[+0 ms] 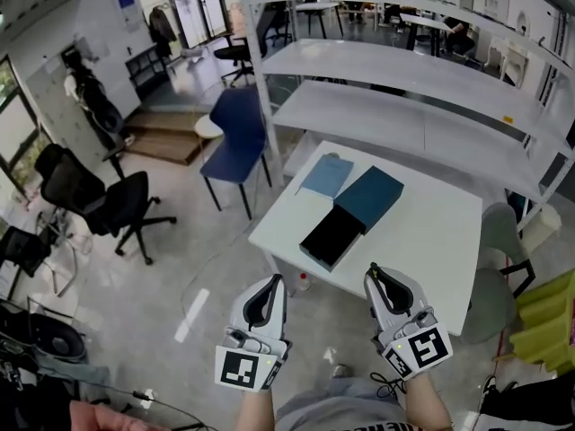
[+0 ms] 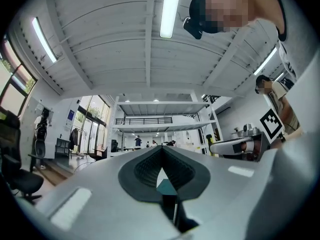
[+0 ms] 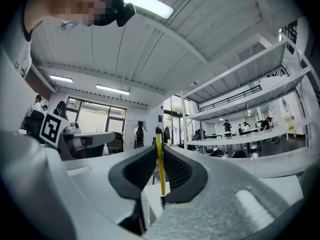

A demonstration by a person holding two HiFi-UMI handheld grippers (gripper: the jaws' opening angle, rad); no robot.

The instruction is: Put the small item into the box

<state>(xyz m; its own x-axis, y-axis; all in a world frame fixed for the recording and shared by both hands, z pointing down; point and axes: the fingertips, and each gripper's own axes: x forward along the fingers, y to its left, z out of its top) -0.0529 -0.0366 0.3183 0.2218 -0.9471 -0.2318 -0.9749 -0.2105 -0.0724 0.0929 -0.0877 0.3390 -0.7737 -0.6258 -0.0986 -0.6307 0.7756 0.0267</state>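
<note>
A dark box base [image 1: 331, 237] with a black inside lies open on the white table [image 1: 422, 241]. Its teal lid [image 1: 369, 197] lies right behind it, and a pale blue sheet [image 1: 326, 176] lies further back. Both grippers hang short of the table's near edge and point at the box. My right gripper [image 1: 375, 275] is shut on a thin yellow item [image 3: 160, 166] with a dark tip, which stands upright between its pads. My left gripper [image 1: 272, 285] is shut with nothing in it. A sliver of teal box [image 2: 165, 186] shows through the slit in its jaws.
A blue chair [image 1: 235, 137] stands at the table's far left corner and a black office chair [image 1: 108, 200] further left. White shelving [image 1: 404, 70] runs behind the table. A grey chair [image 1: 499, 232] and yellow-green cushions [image 1: 548, 321] are at the right.
</note>
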